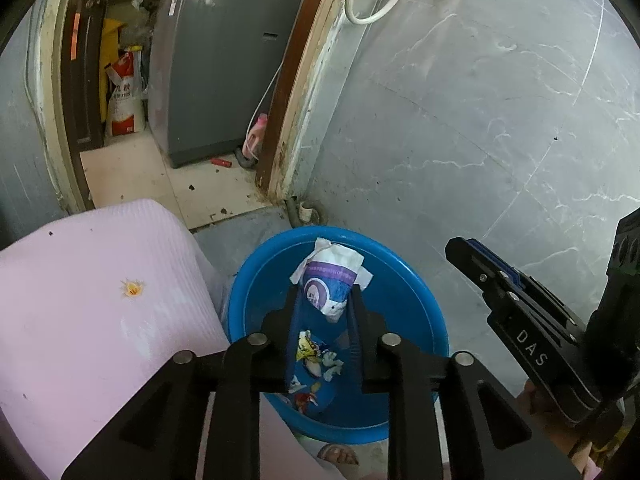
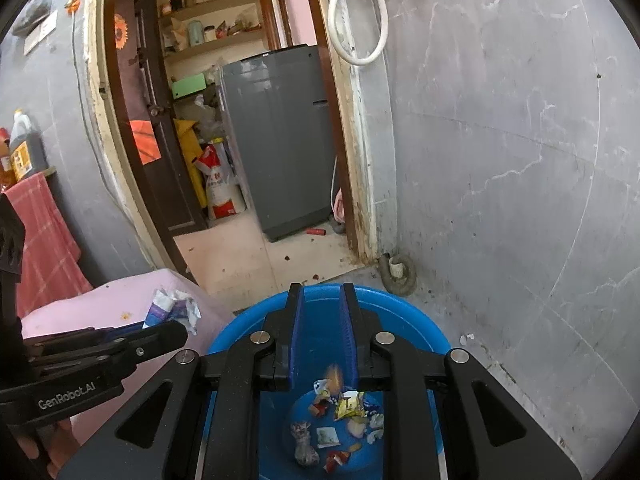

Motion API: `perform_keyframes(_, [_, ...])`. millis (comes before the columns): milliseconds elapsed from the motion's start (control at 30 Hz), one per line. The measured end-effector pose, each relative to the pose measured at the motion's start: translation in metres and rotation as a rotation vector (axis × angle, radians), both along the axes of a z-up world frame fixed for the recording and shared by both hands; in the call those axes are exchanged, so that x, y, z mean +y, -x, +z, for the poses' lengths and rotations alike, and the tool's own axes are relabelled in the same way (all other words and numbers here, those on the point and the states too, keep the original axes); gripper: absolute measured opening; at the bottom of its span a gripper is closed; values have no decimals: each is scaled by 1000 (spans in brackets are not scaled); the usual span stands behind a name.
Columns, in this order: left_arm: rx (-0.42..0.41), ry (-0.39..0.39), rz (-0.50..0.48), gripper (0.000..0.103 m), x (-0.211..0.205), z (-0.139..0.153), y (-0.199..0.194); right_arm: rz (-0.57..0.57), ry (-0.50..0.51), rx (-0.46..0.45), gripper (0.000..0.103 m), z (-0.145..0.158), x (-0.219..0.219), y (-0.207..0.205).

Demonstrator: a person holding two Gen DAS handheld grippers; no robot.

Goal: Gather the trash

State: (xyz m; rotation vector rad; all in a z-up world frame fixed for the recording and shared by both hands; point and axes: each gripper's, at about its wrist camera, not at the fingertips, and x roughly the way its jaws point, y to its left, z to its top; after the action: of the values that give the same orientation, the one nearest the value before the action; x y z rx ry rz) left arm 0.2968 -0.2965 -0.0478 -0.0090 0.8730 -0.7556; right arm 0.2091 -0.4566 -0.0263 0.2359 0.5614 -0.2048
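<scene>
My left gripper (image 1: 324, 292) is shut on a crumpled white and purple wrapper (image 1: 330, 276) and holds it above the blue basin (image 1: 248, 280). The wrapper also shows in the right wrist view (image 2: 172, 308), in the left gripper's tips (image 2: 176, 332). My right gripper (image 2: 322, 300) is open and empty above the basin (image 2: 416, 328). A small orange scrap (image 2: 335, 376), blurred, is in the air below its fingers. Several scraps of trash (image 2: 344, 420) lie on the basin's bottom. The right gripper (image 1: 472, 256) shows at the right of the left wrist view.
A pink mat-covered surface (image 1: 88, 300) with an orange stain (image 1: 132, 288) lies left of the basin. Grey tiled wall (image 2: 520, 160) is to the right. An open doorway leads to a grey washing machine (image 2: 280, 140). A drain pipe (image 2: 396, 272) sits at the wall's foot.
</scene>
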Motion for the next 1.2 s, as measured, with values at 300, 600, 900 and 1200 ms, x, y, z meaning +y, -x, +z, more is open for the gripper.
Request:
perform_keyframes(300, [10,31,13,40,4,4,1,-7,-3,-9,29,2,-1,1])
perform_keyframes(600, [-15,67,97,63,21,17,-5,-12,3,-41,46,7,1,5])
perform_keyframes(900, [-74,83,179,87,37,32,-4,-23,5,-69,75,11,0,8])
perform_keyframes(1200, [-164,37,233,95,45,41,2,-24,4,-81,92,13,-1,9])
